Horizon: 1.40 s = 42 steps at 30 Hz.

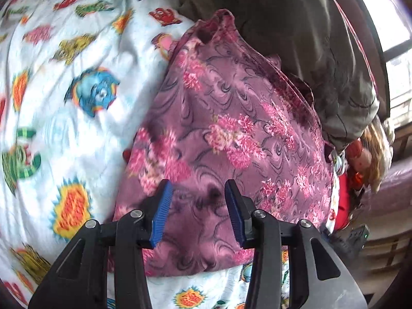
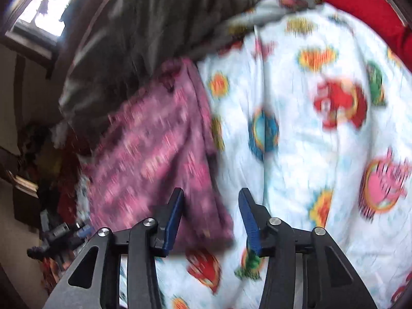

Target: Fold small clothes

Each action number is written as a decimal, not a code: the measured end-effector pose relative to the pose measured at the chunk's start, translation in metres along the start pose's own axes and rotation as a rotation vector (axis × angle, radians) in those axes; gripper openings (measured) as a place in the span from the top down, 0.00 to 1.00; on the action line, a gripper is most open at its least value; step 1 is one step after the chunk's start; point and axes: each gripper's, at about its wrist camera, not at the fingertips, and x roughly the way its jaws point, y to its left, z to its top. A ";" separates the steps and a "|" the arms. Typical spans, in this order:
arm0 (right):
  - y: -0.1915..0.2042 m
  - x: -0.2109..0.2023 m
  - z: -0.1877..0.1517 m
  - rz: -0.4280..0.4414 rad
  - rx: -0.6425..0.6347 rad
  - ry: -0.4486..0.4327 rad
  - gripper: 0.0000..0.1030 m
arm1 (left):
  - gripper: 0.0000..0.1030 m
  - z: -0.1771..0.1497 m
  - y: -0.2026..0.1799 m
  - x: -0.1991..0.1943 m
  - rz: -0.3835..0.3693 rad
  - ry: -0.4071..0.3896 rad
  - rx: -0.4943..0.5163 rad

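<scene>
A purple garment with pink flowers (image 1: pixel 221 128) lies folded on a white bedsheet printed with cartoon figures (image 1: pixel 64 97). My left gripper (image 1: pixel 198 190) is open and empty, hovering over the garment's near end. In the right wrist view the same garment (image 2: pixel 154 159) lies left of centre on the sheet (image 2: pixel 322 141), blurred by motion. My right gripper (image 2: pixel 211 200) is open and empty above the garment's near right corner.
A grey-olive blanket (image 1: pixel 309 38) is bunched behind the garment. A doll with blond hair (image 1: pixel 365 154) and red cloth (image 1: pixel 342 206) lie at the right. A window (image 1: pixel 394 25) is beyond. A red cloth (image 2: pixel 360 2) lies at the sheet's far edge. Clutter (image 2: pixel 59 234) sits by the bed.
</scene>
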 end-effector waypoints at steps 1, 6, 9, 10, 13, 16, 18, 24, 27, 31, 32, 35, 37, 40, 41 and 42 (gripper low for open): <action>0.006 -0.006 -0.002 -0.005 -0.032 -0.026 0.92 | 0.61 -0.002 0.001 -0.002 -0.002 -0.004 -0.006; 0.005 -0.038 0.004 0.002 -0.030 -0.164 0.96 | 0.61 -0.018 0.006 -0.001 0.026 0.009 0.035; -0.011 0.001 0.003 -0.095 0.004 0.012 0.96 | 0.61 -0.021 -0.004 0.000 0.056 0.014 0.051; -0.007 -0.001 0.003 -0.102 0.010 -0.012 0.96 | 0.61 -0.021 -0.005 -0.005 0.065 0.020 0.050; 0.010 -0.024 0.008 -0.173 0.015 -0.080 0.88 | 0.61 -0.017 -0.007 -0.025 0.032 -0.007 0.054; 0.036 -0.047 0.010 -0.157 -0.046 -0.179 0.84 | 0.59 -0.005 -0.023 -0.036 0.042 -0.046 0.095; 0.061 -0.050 0.014 -0.137 -0.093 -0.224 0.54 | 0.57 0.001 -0.041 -0.034 0.083 -0.069 0.145; 0.129 0.008 0.015 -0.267 -0.292 -0.286 0.42 | 0.52 0.011 -0.061 0.006 0.308 -0.084 0.249; 0.113 0.057 0.016 -0.390 -0.265 -0.179 0.39 | 0.46 0.006 -0.052 0.032 0.347 -0.061 0.262; 0.120 0.070 0.003 -0.398 -0.359 -0.242 0.19 | 0.42 0.003 -0.049 0.029 0.330 -0.105 0.291; 0.124 0.074 0.003 -0.400 -0.392 -0.227 0.11 | 0.42 0.004 -0.047 0.028 0.323 -0.103 0.289; 0.128 0.082 0.009 -0.376 -0.415 -0.171 0.00 | 0.41 0.008 -0.043 0.027 0.304 -0.099 0.273; 0.129 0.083 0.011 -0.374 -0.411 -0.161 0.00 | 0.41 0.009 -0.043 0.027 0.305 -0.101 0.276; 0.134 0.083 0.014 -0.384 -0.452 -0.130 0.00 | 0.42 0.011 -0.046 0.018 0.328 -0.111 0.295; 0.136 0.082 0.017 -0.390 -0.468 -0.110 0.03 | 0.42 0.010 -0.052 0.017 0.342 -0.120 0.307; 0.138 0.075 0.019 -0.386 -0.466 -0.111 0.08 | 0.42 0.010 -0.058 0.013 0.363 -0.147 0.322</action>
